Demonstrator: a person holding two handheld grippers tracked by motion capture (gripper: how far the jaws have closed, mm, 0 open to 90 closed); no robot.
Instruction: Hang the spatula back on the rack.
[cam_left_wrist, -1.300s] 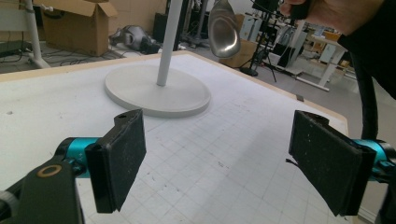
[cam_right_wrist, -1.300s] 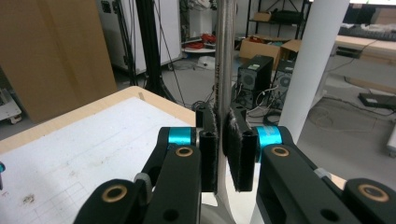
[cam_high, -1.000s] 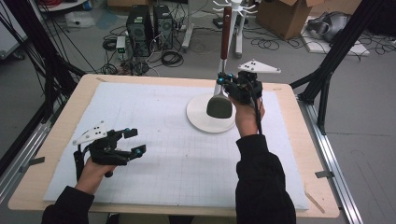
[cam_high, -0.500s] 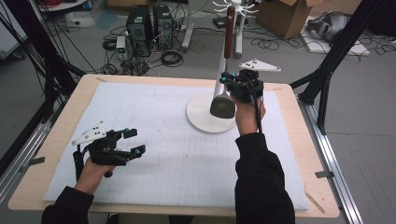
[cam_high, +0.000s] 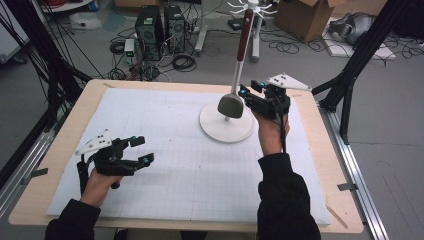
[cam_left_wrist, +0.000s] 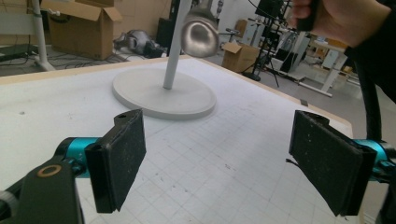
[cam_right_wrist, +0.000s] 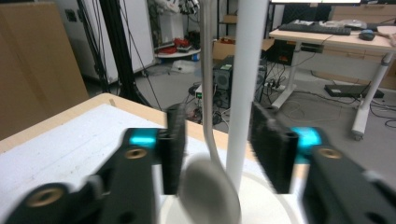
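Ladle (cam_high: 235, 75) hangs upright, bowl down, between just-opened right gripper (cam_high: 244, 98) jaws.

Place: a robotics lab or research workroom.
Floor: grey, strewn with tangled black cables (cam_high: 182, 62) and black computer towers (cam_high: 150, 27).
Frame: black metal struts (cam_high: 360, 55) around the pale wooden table (cam_high: 60, 150).
Background: brown cardboard boxes (cam_high: 300, 15), white desks with a black keyboard (cam_right_wrist: 322, 29).
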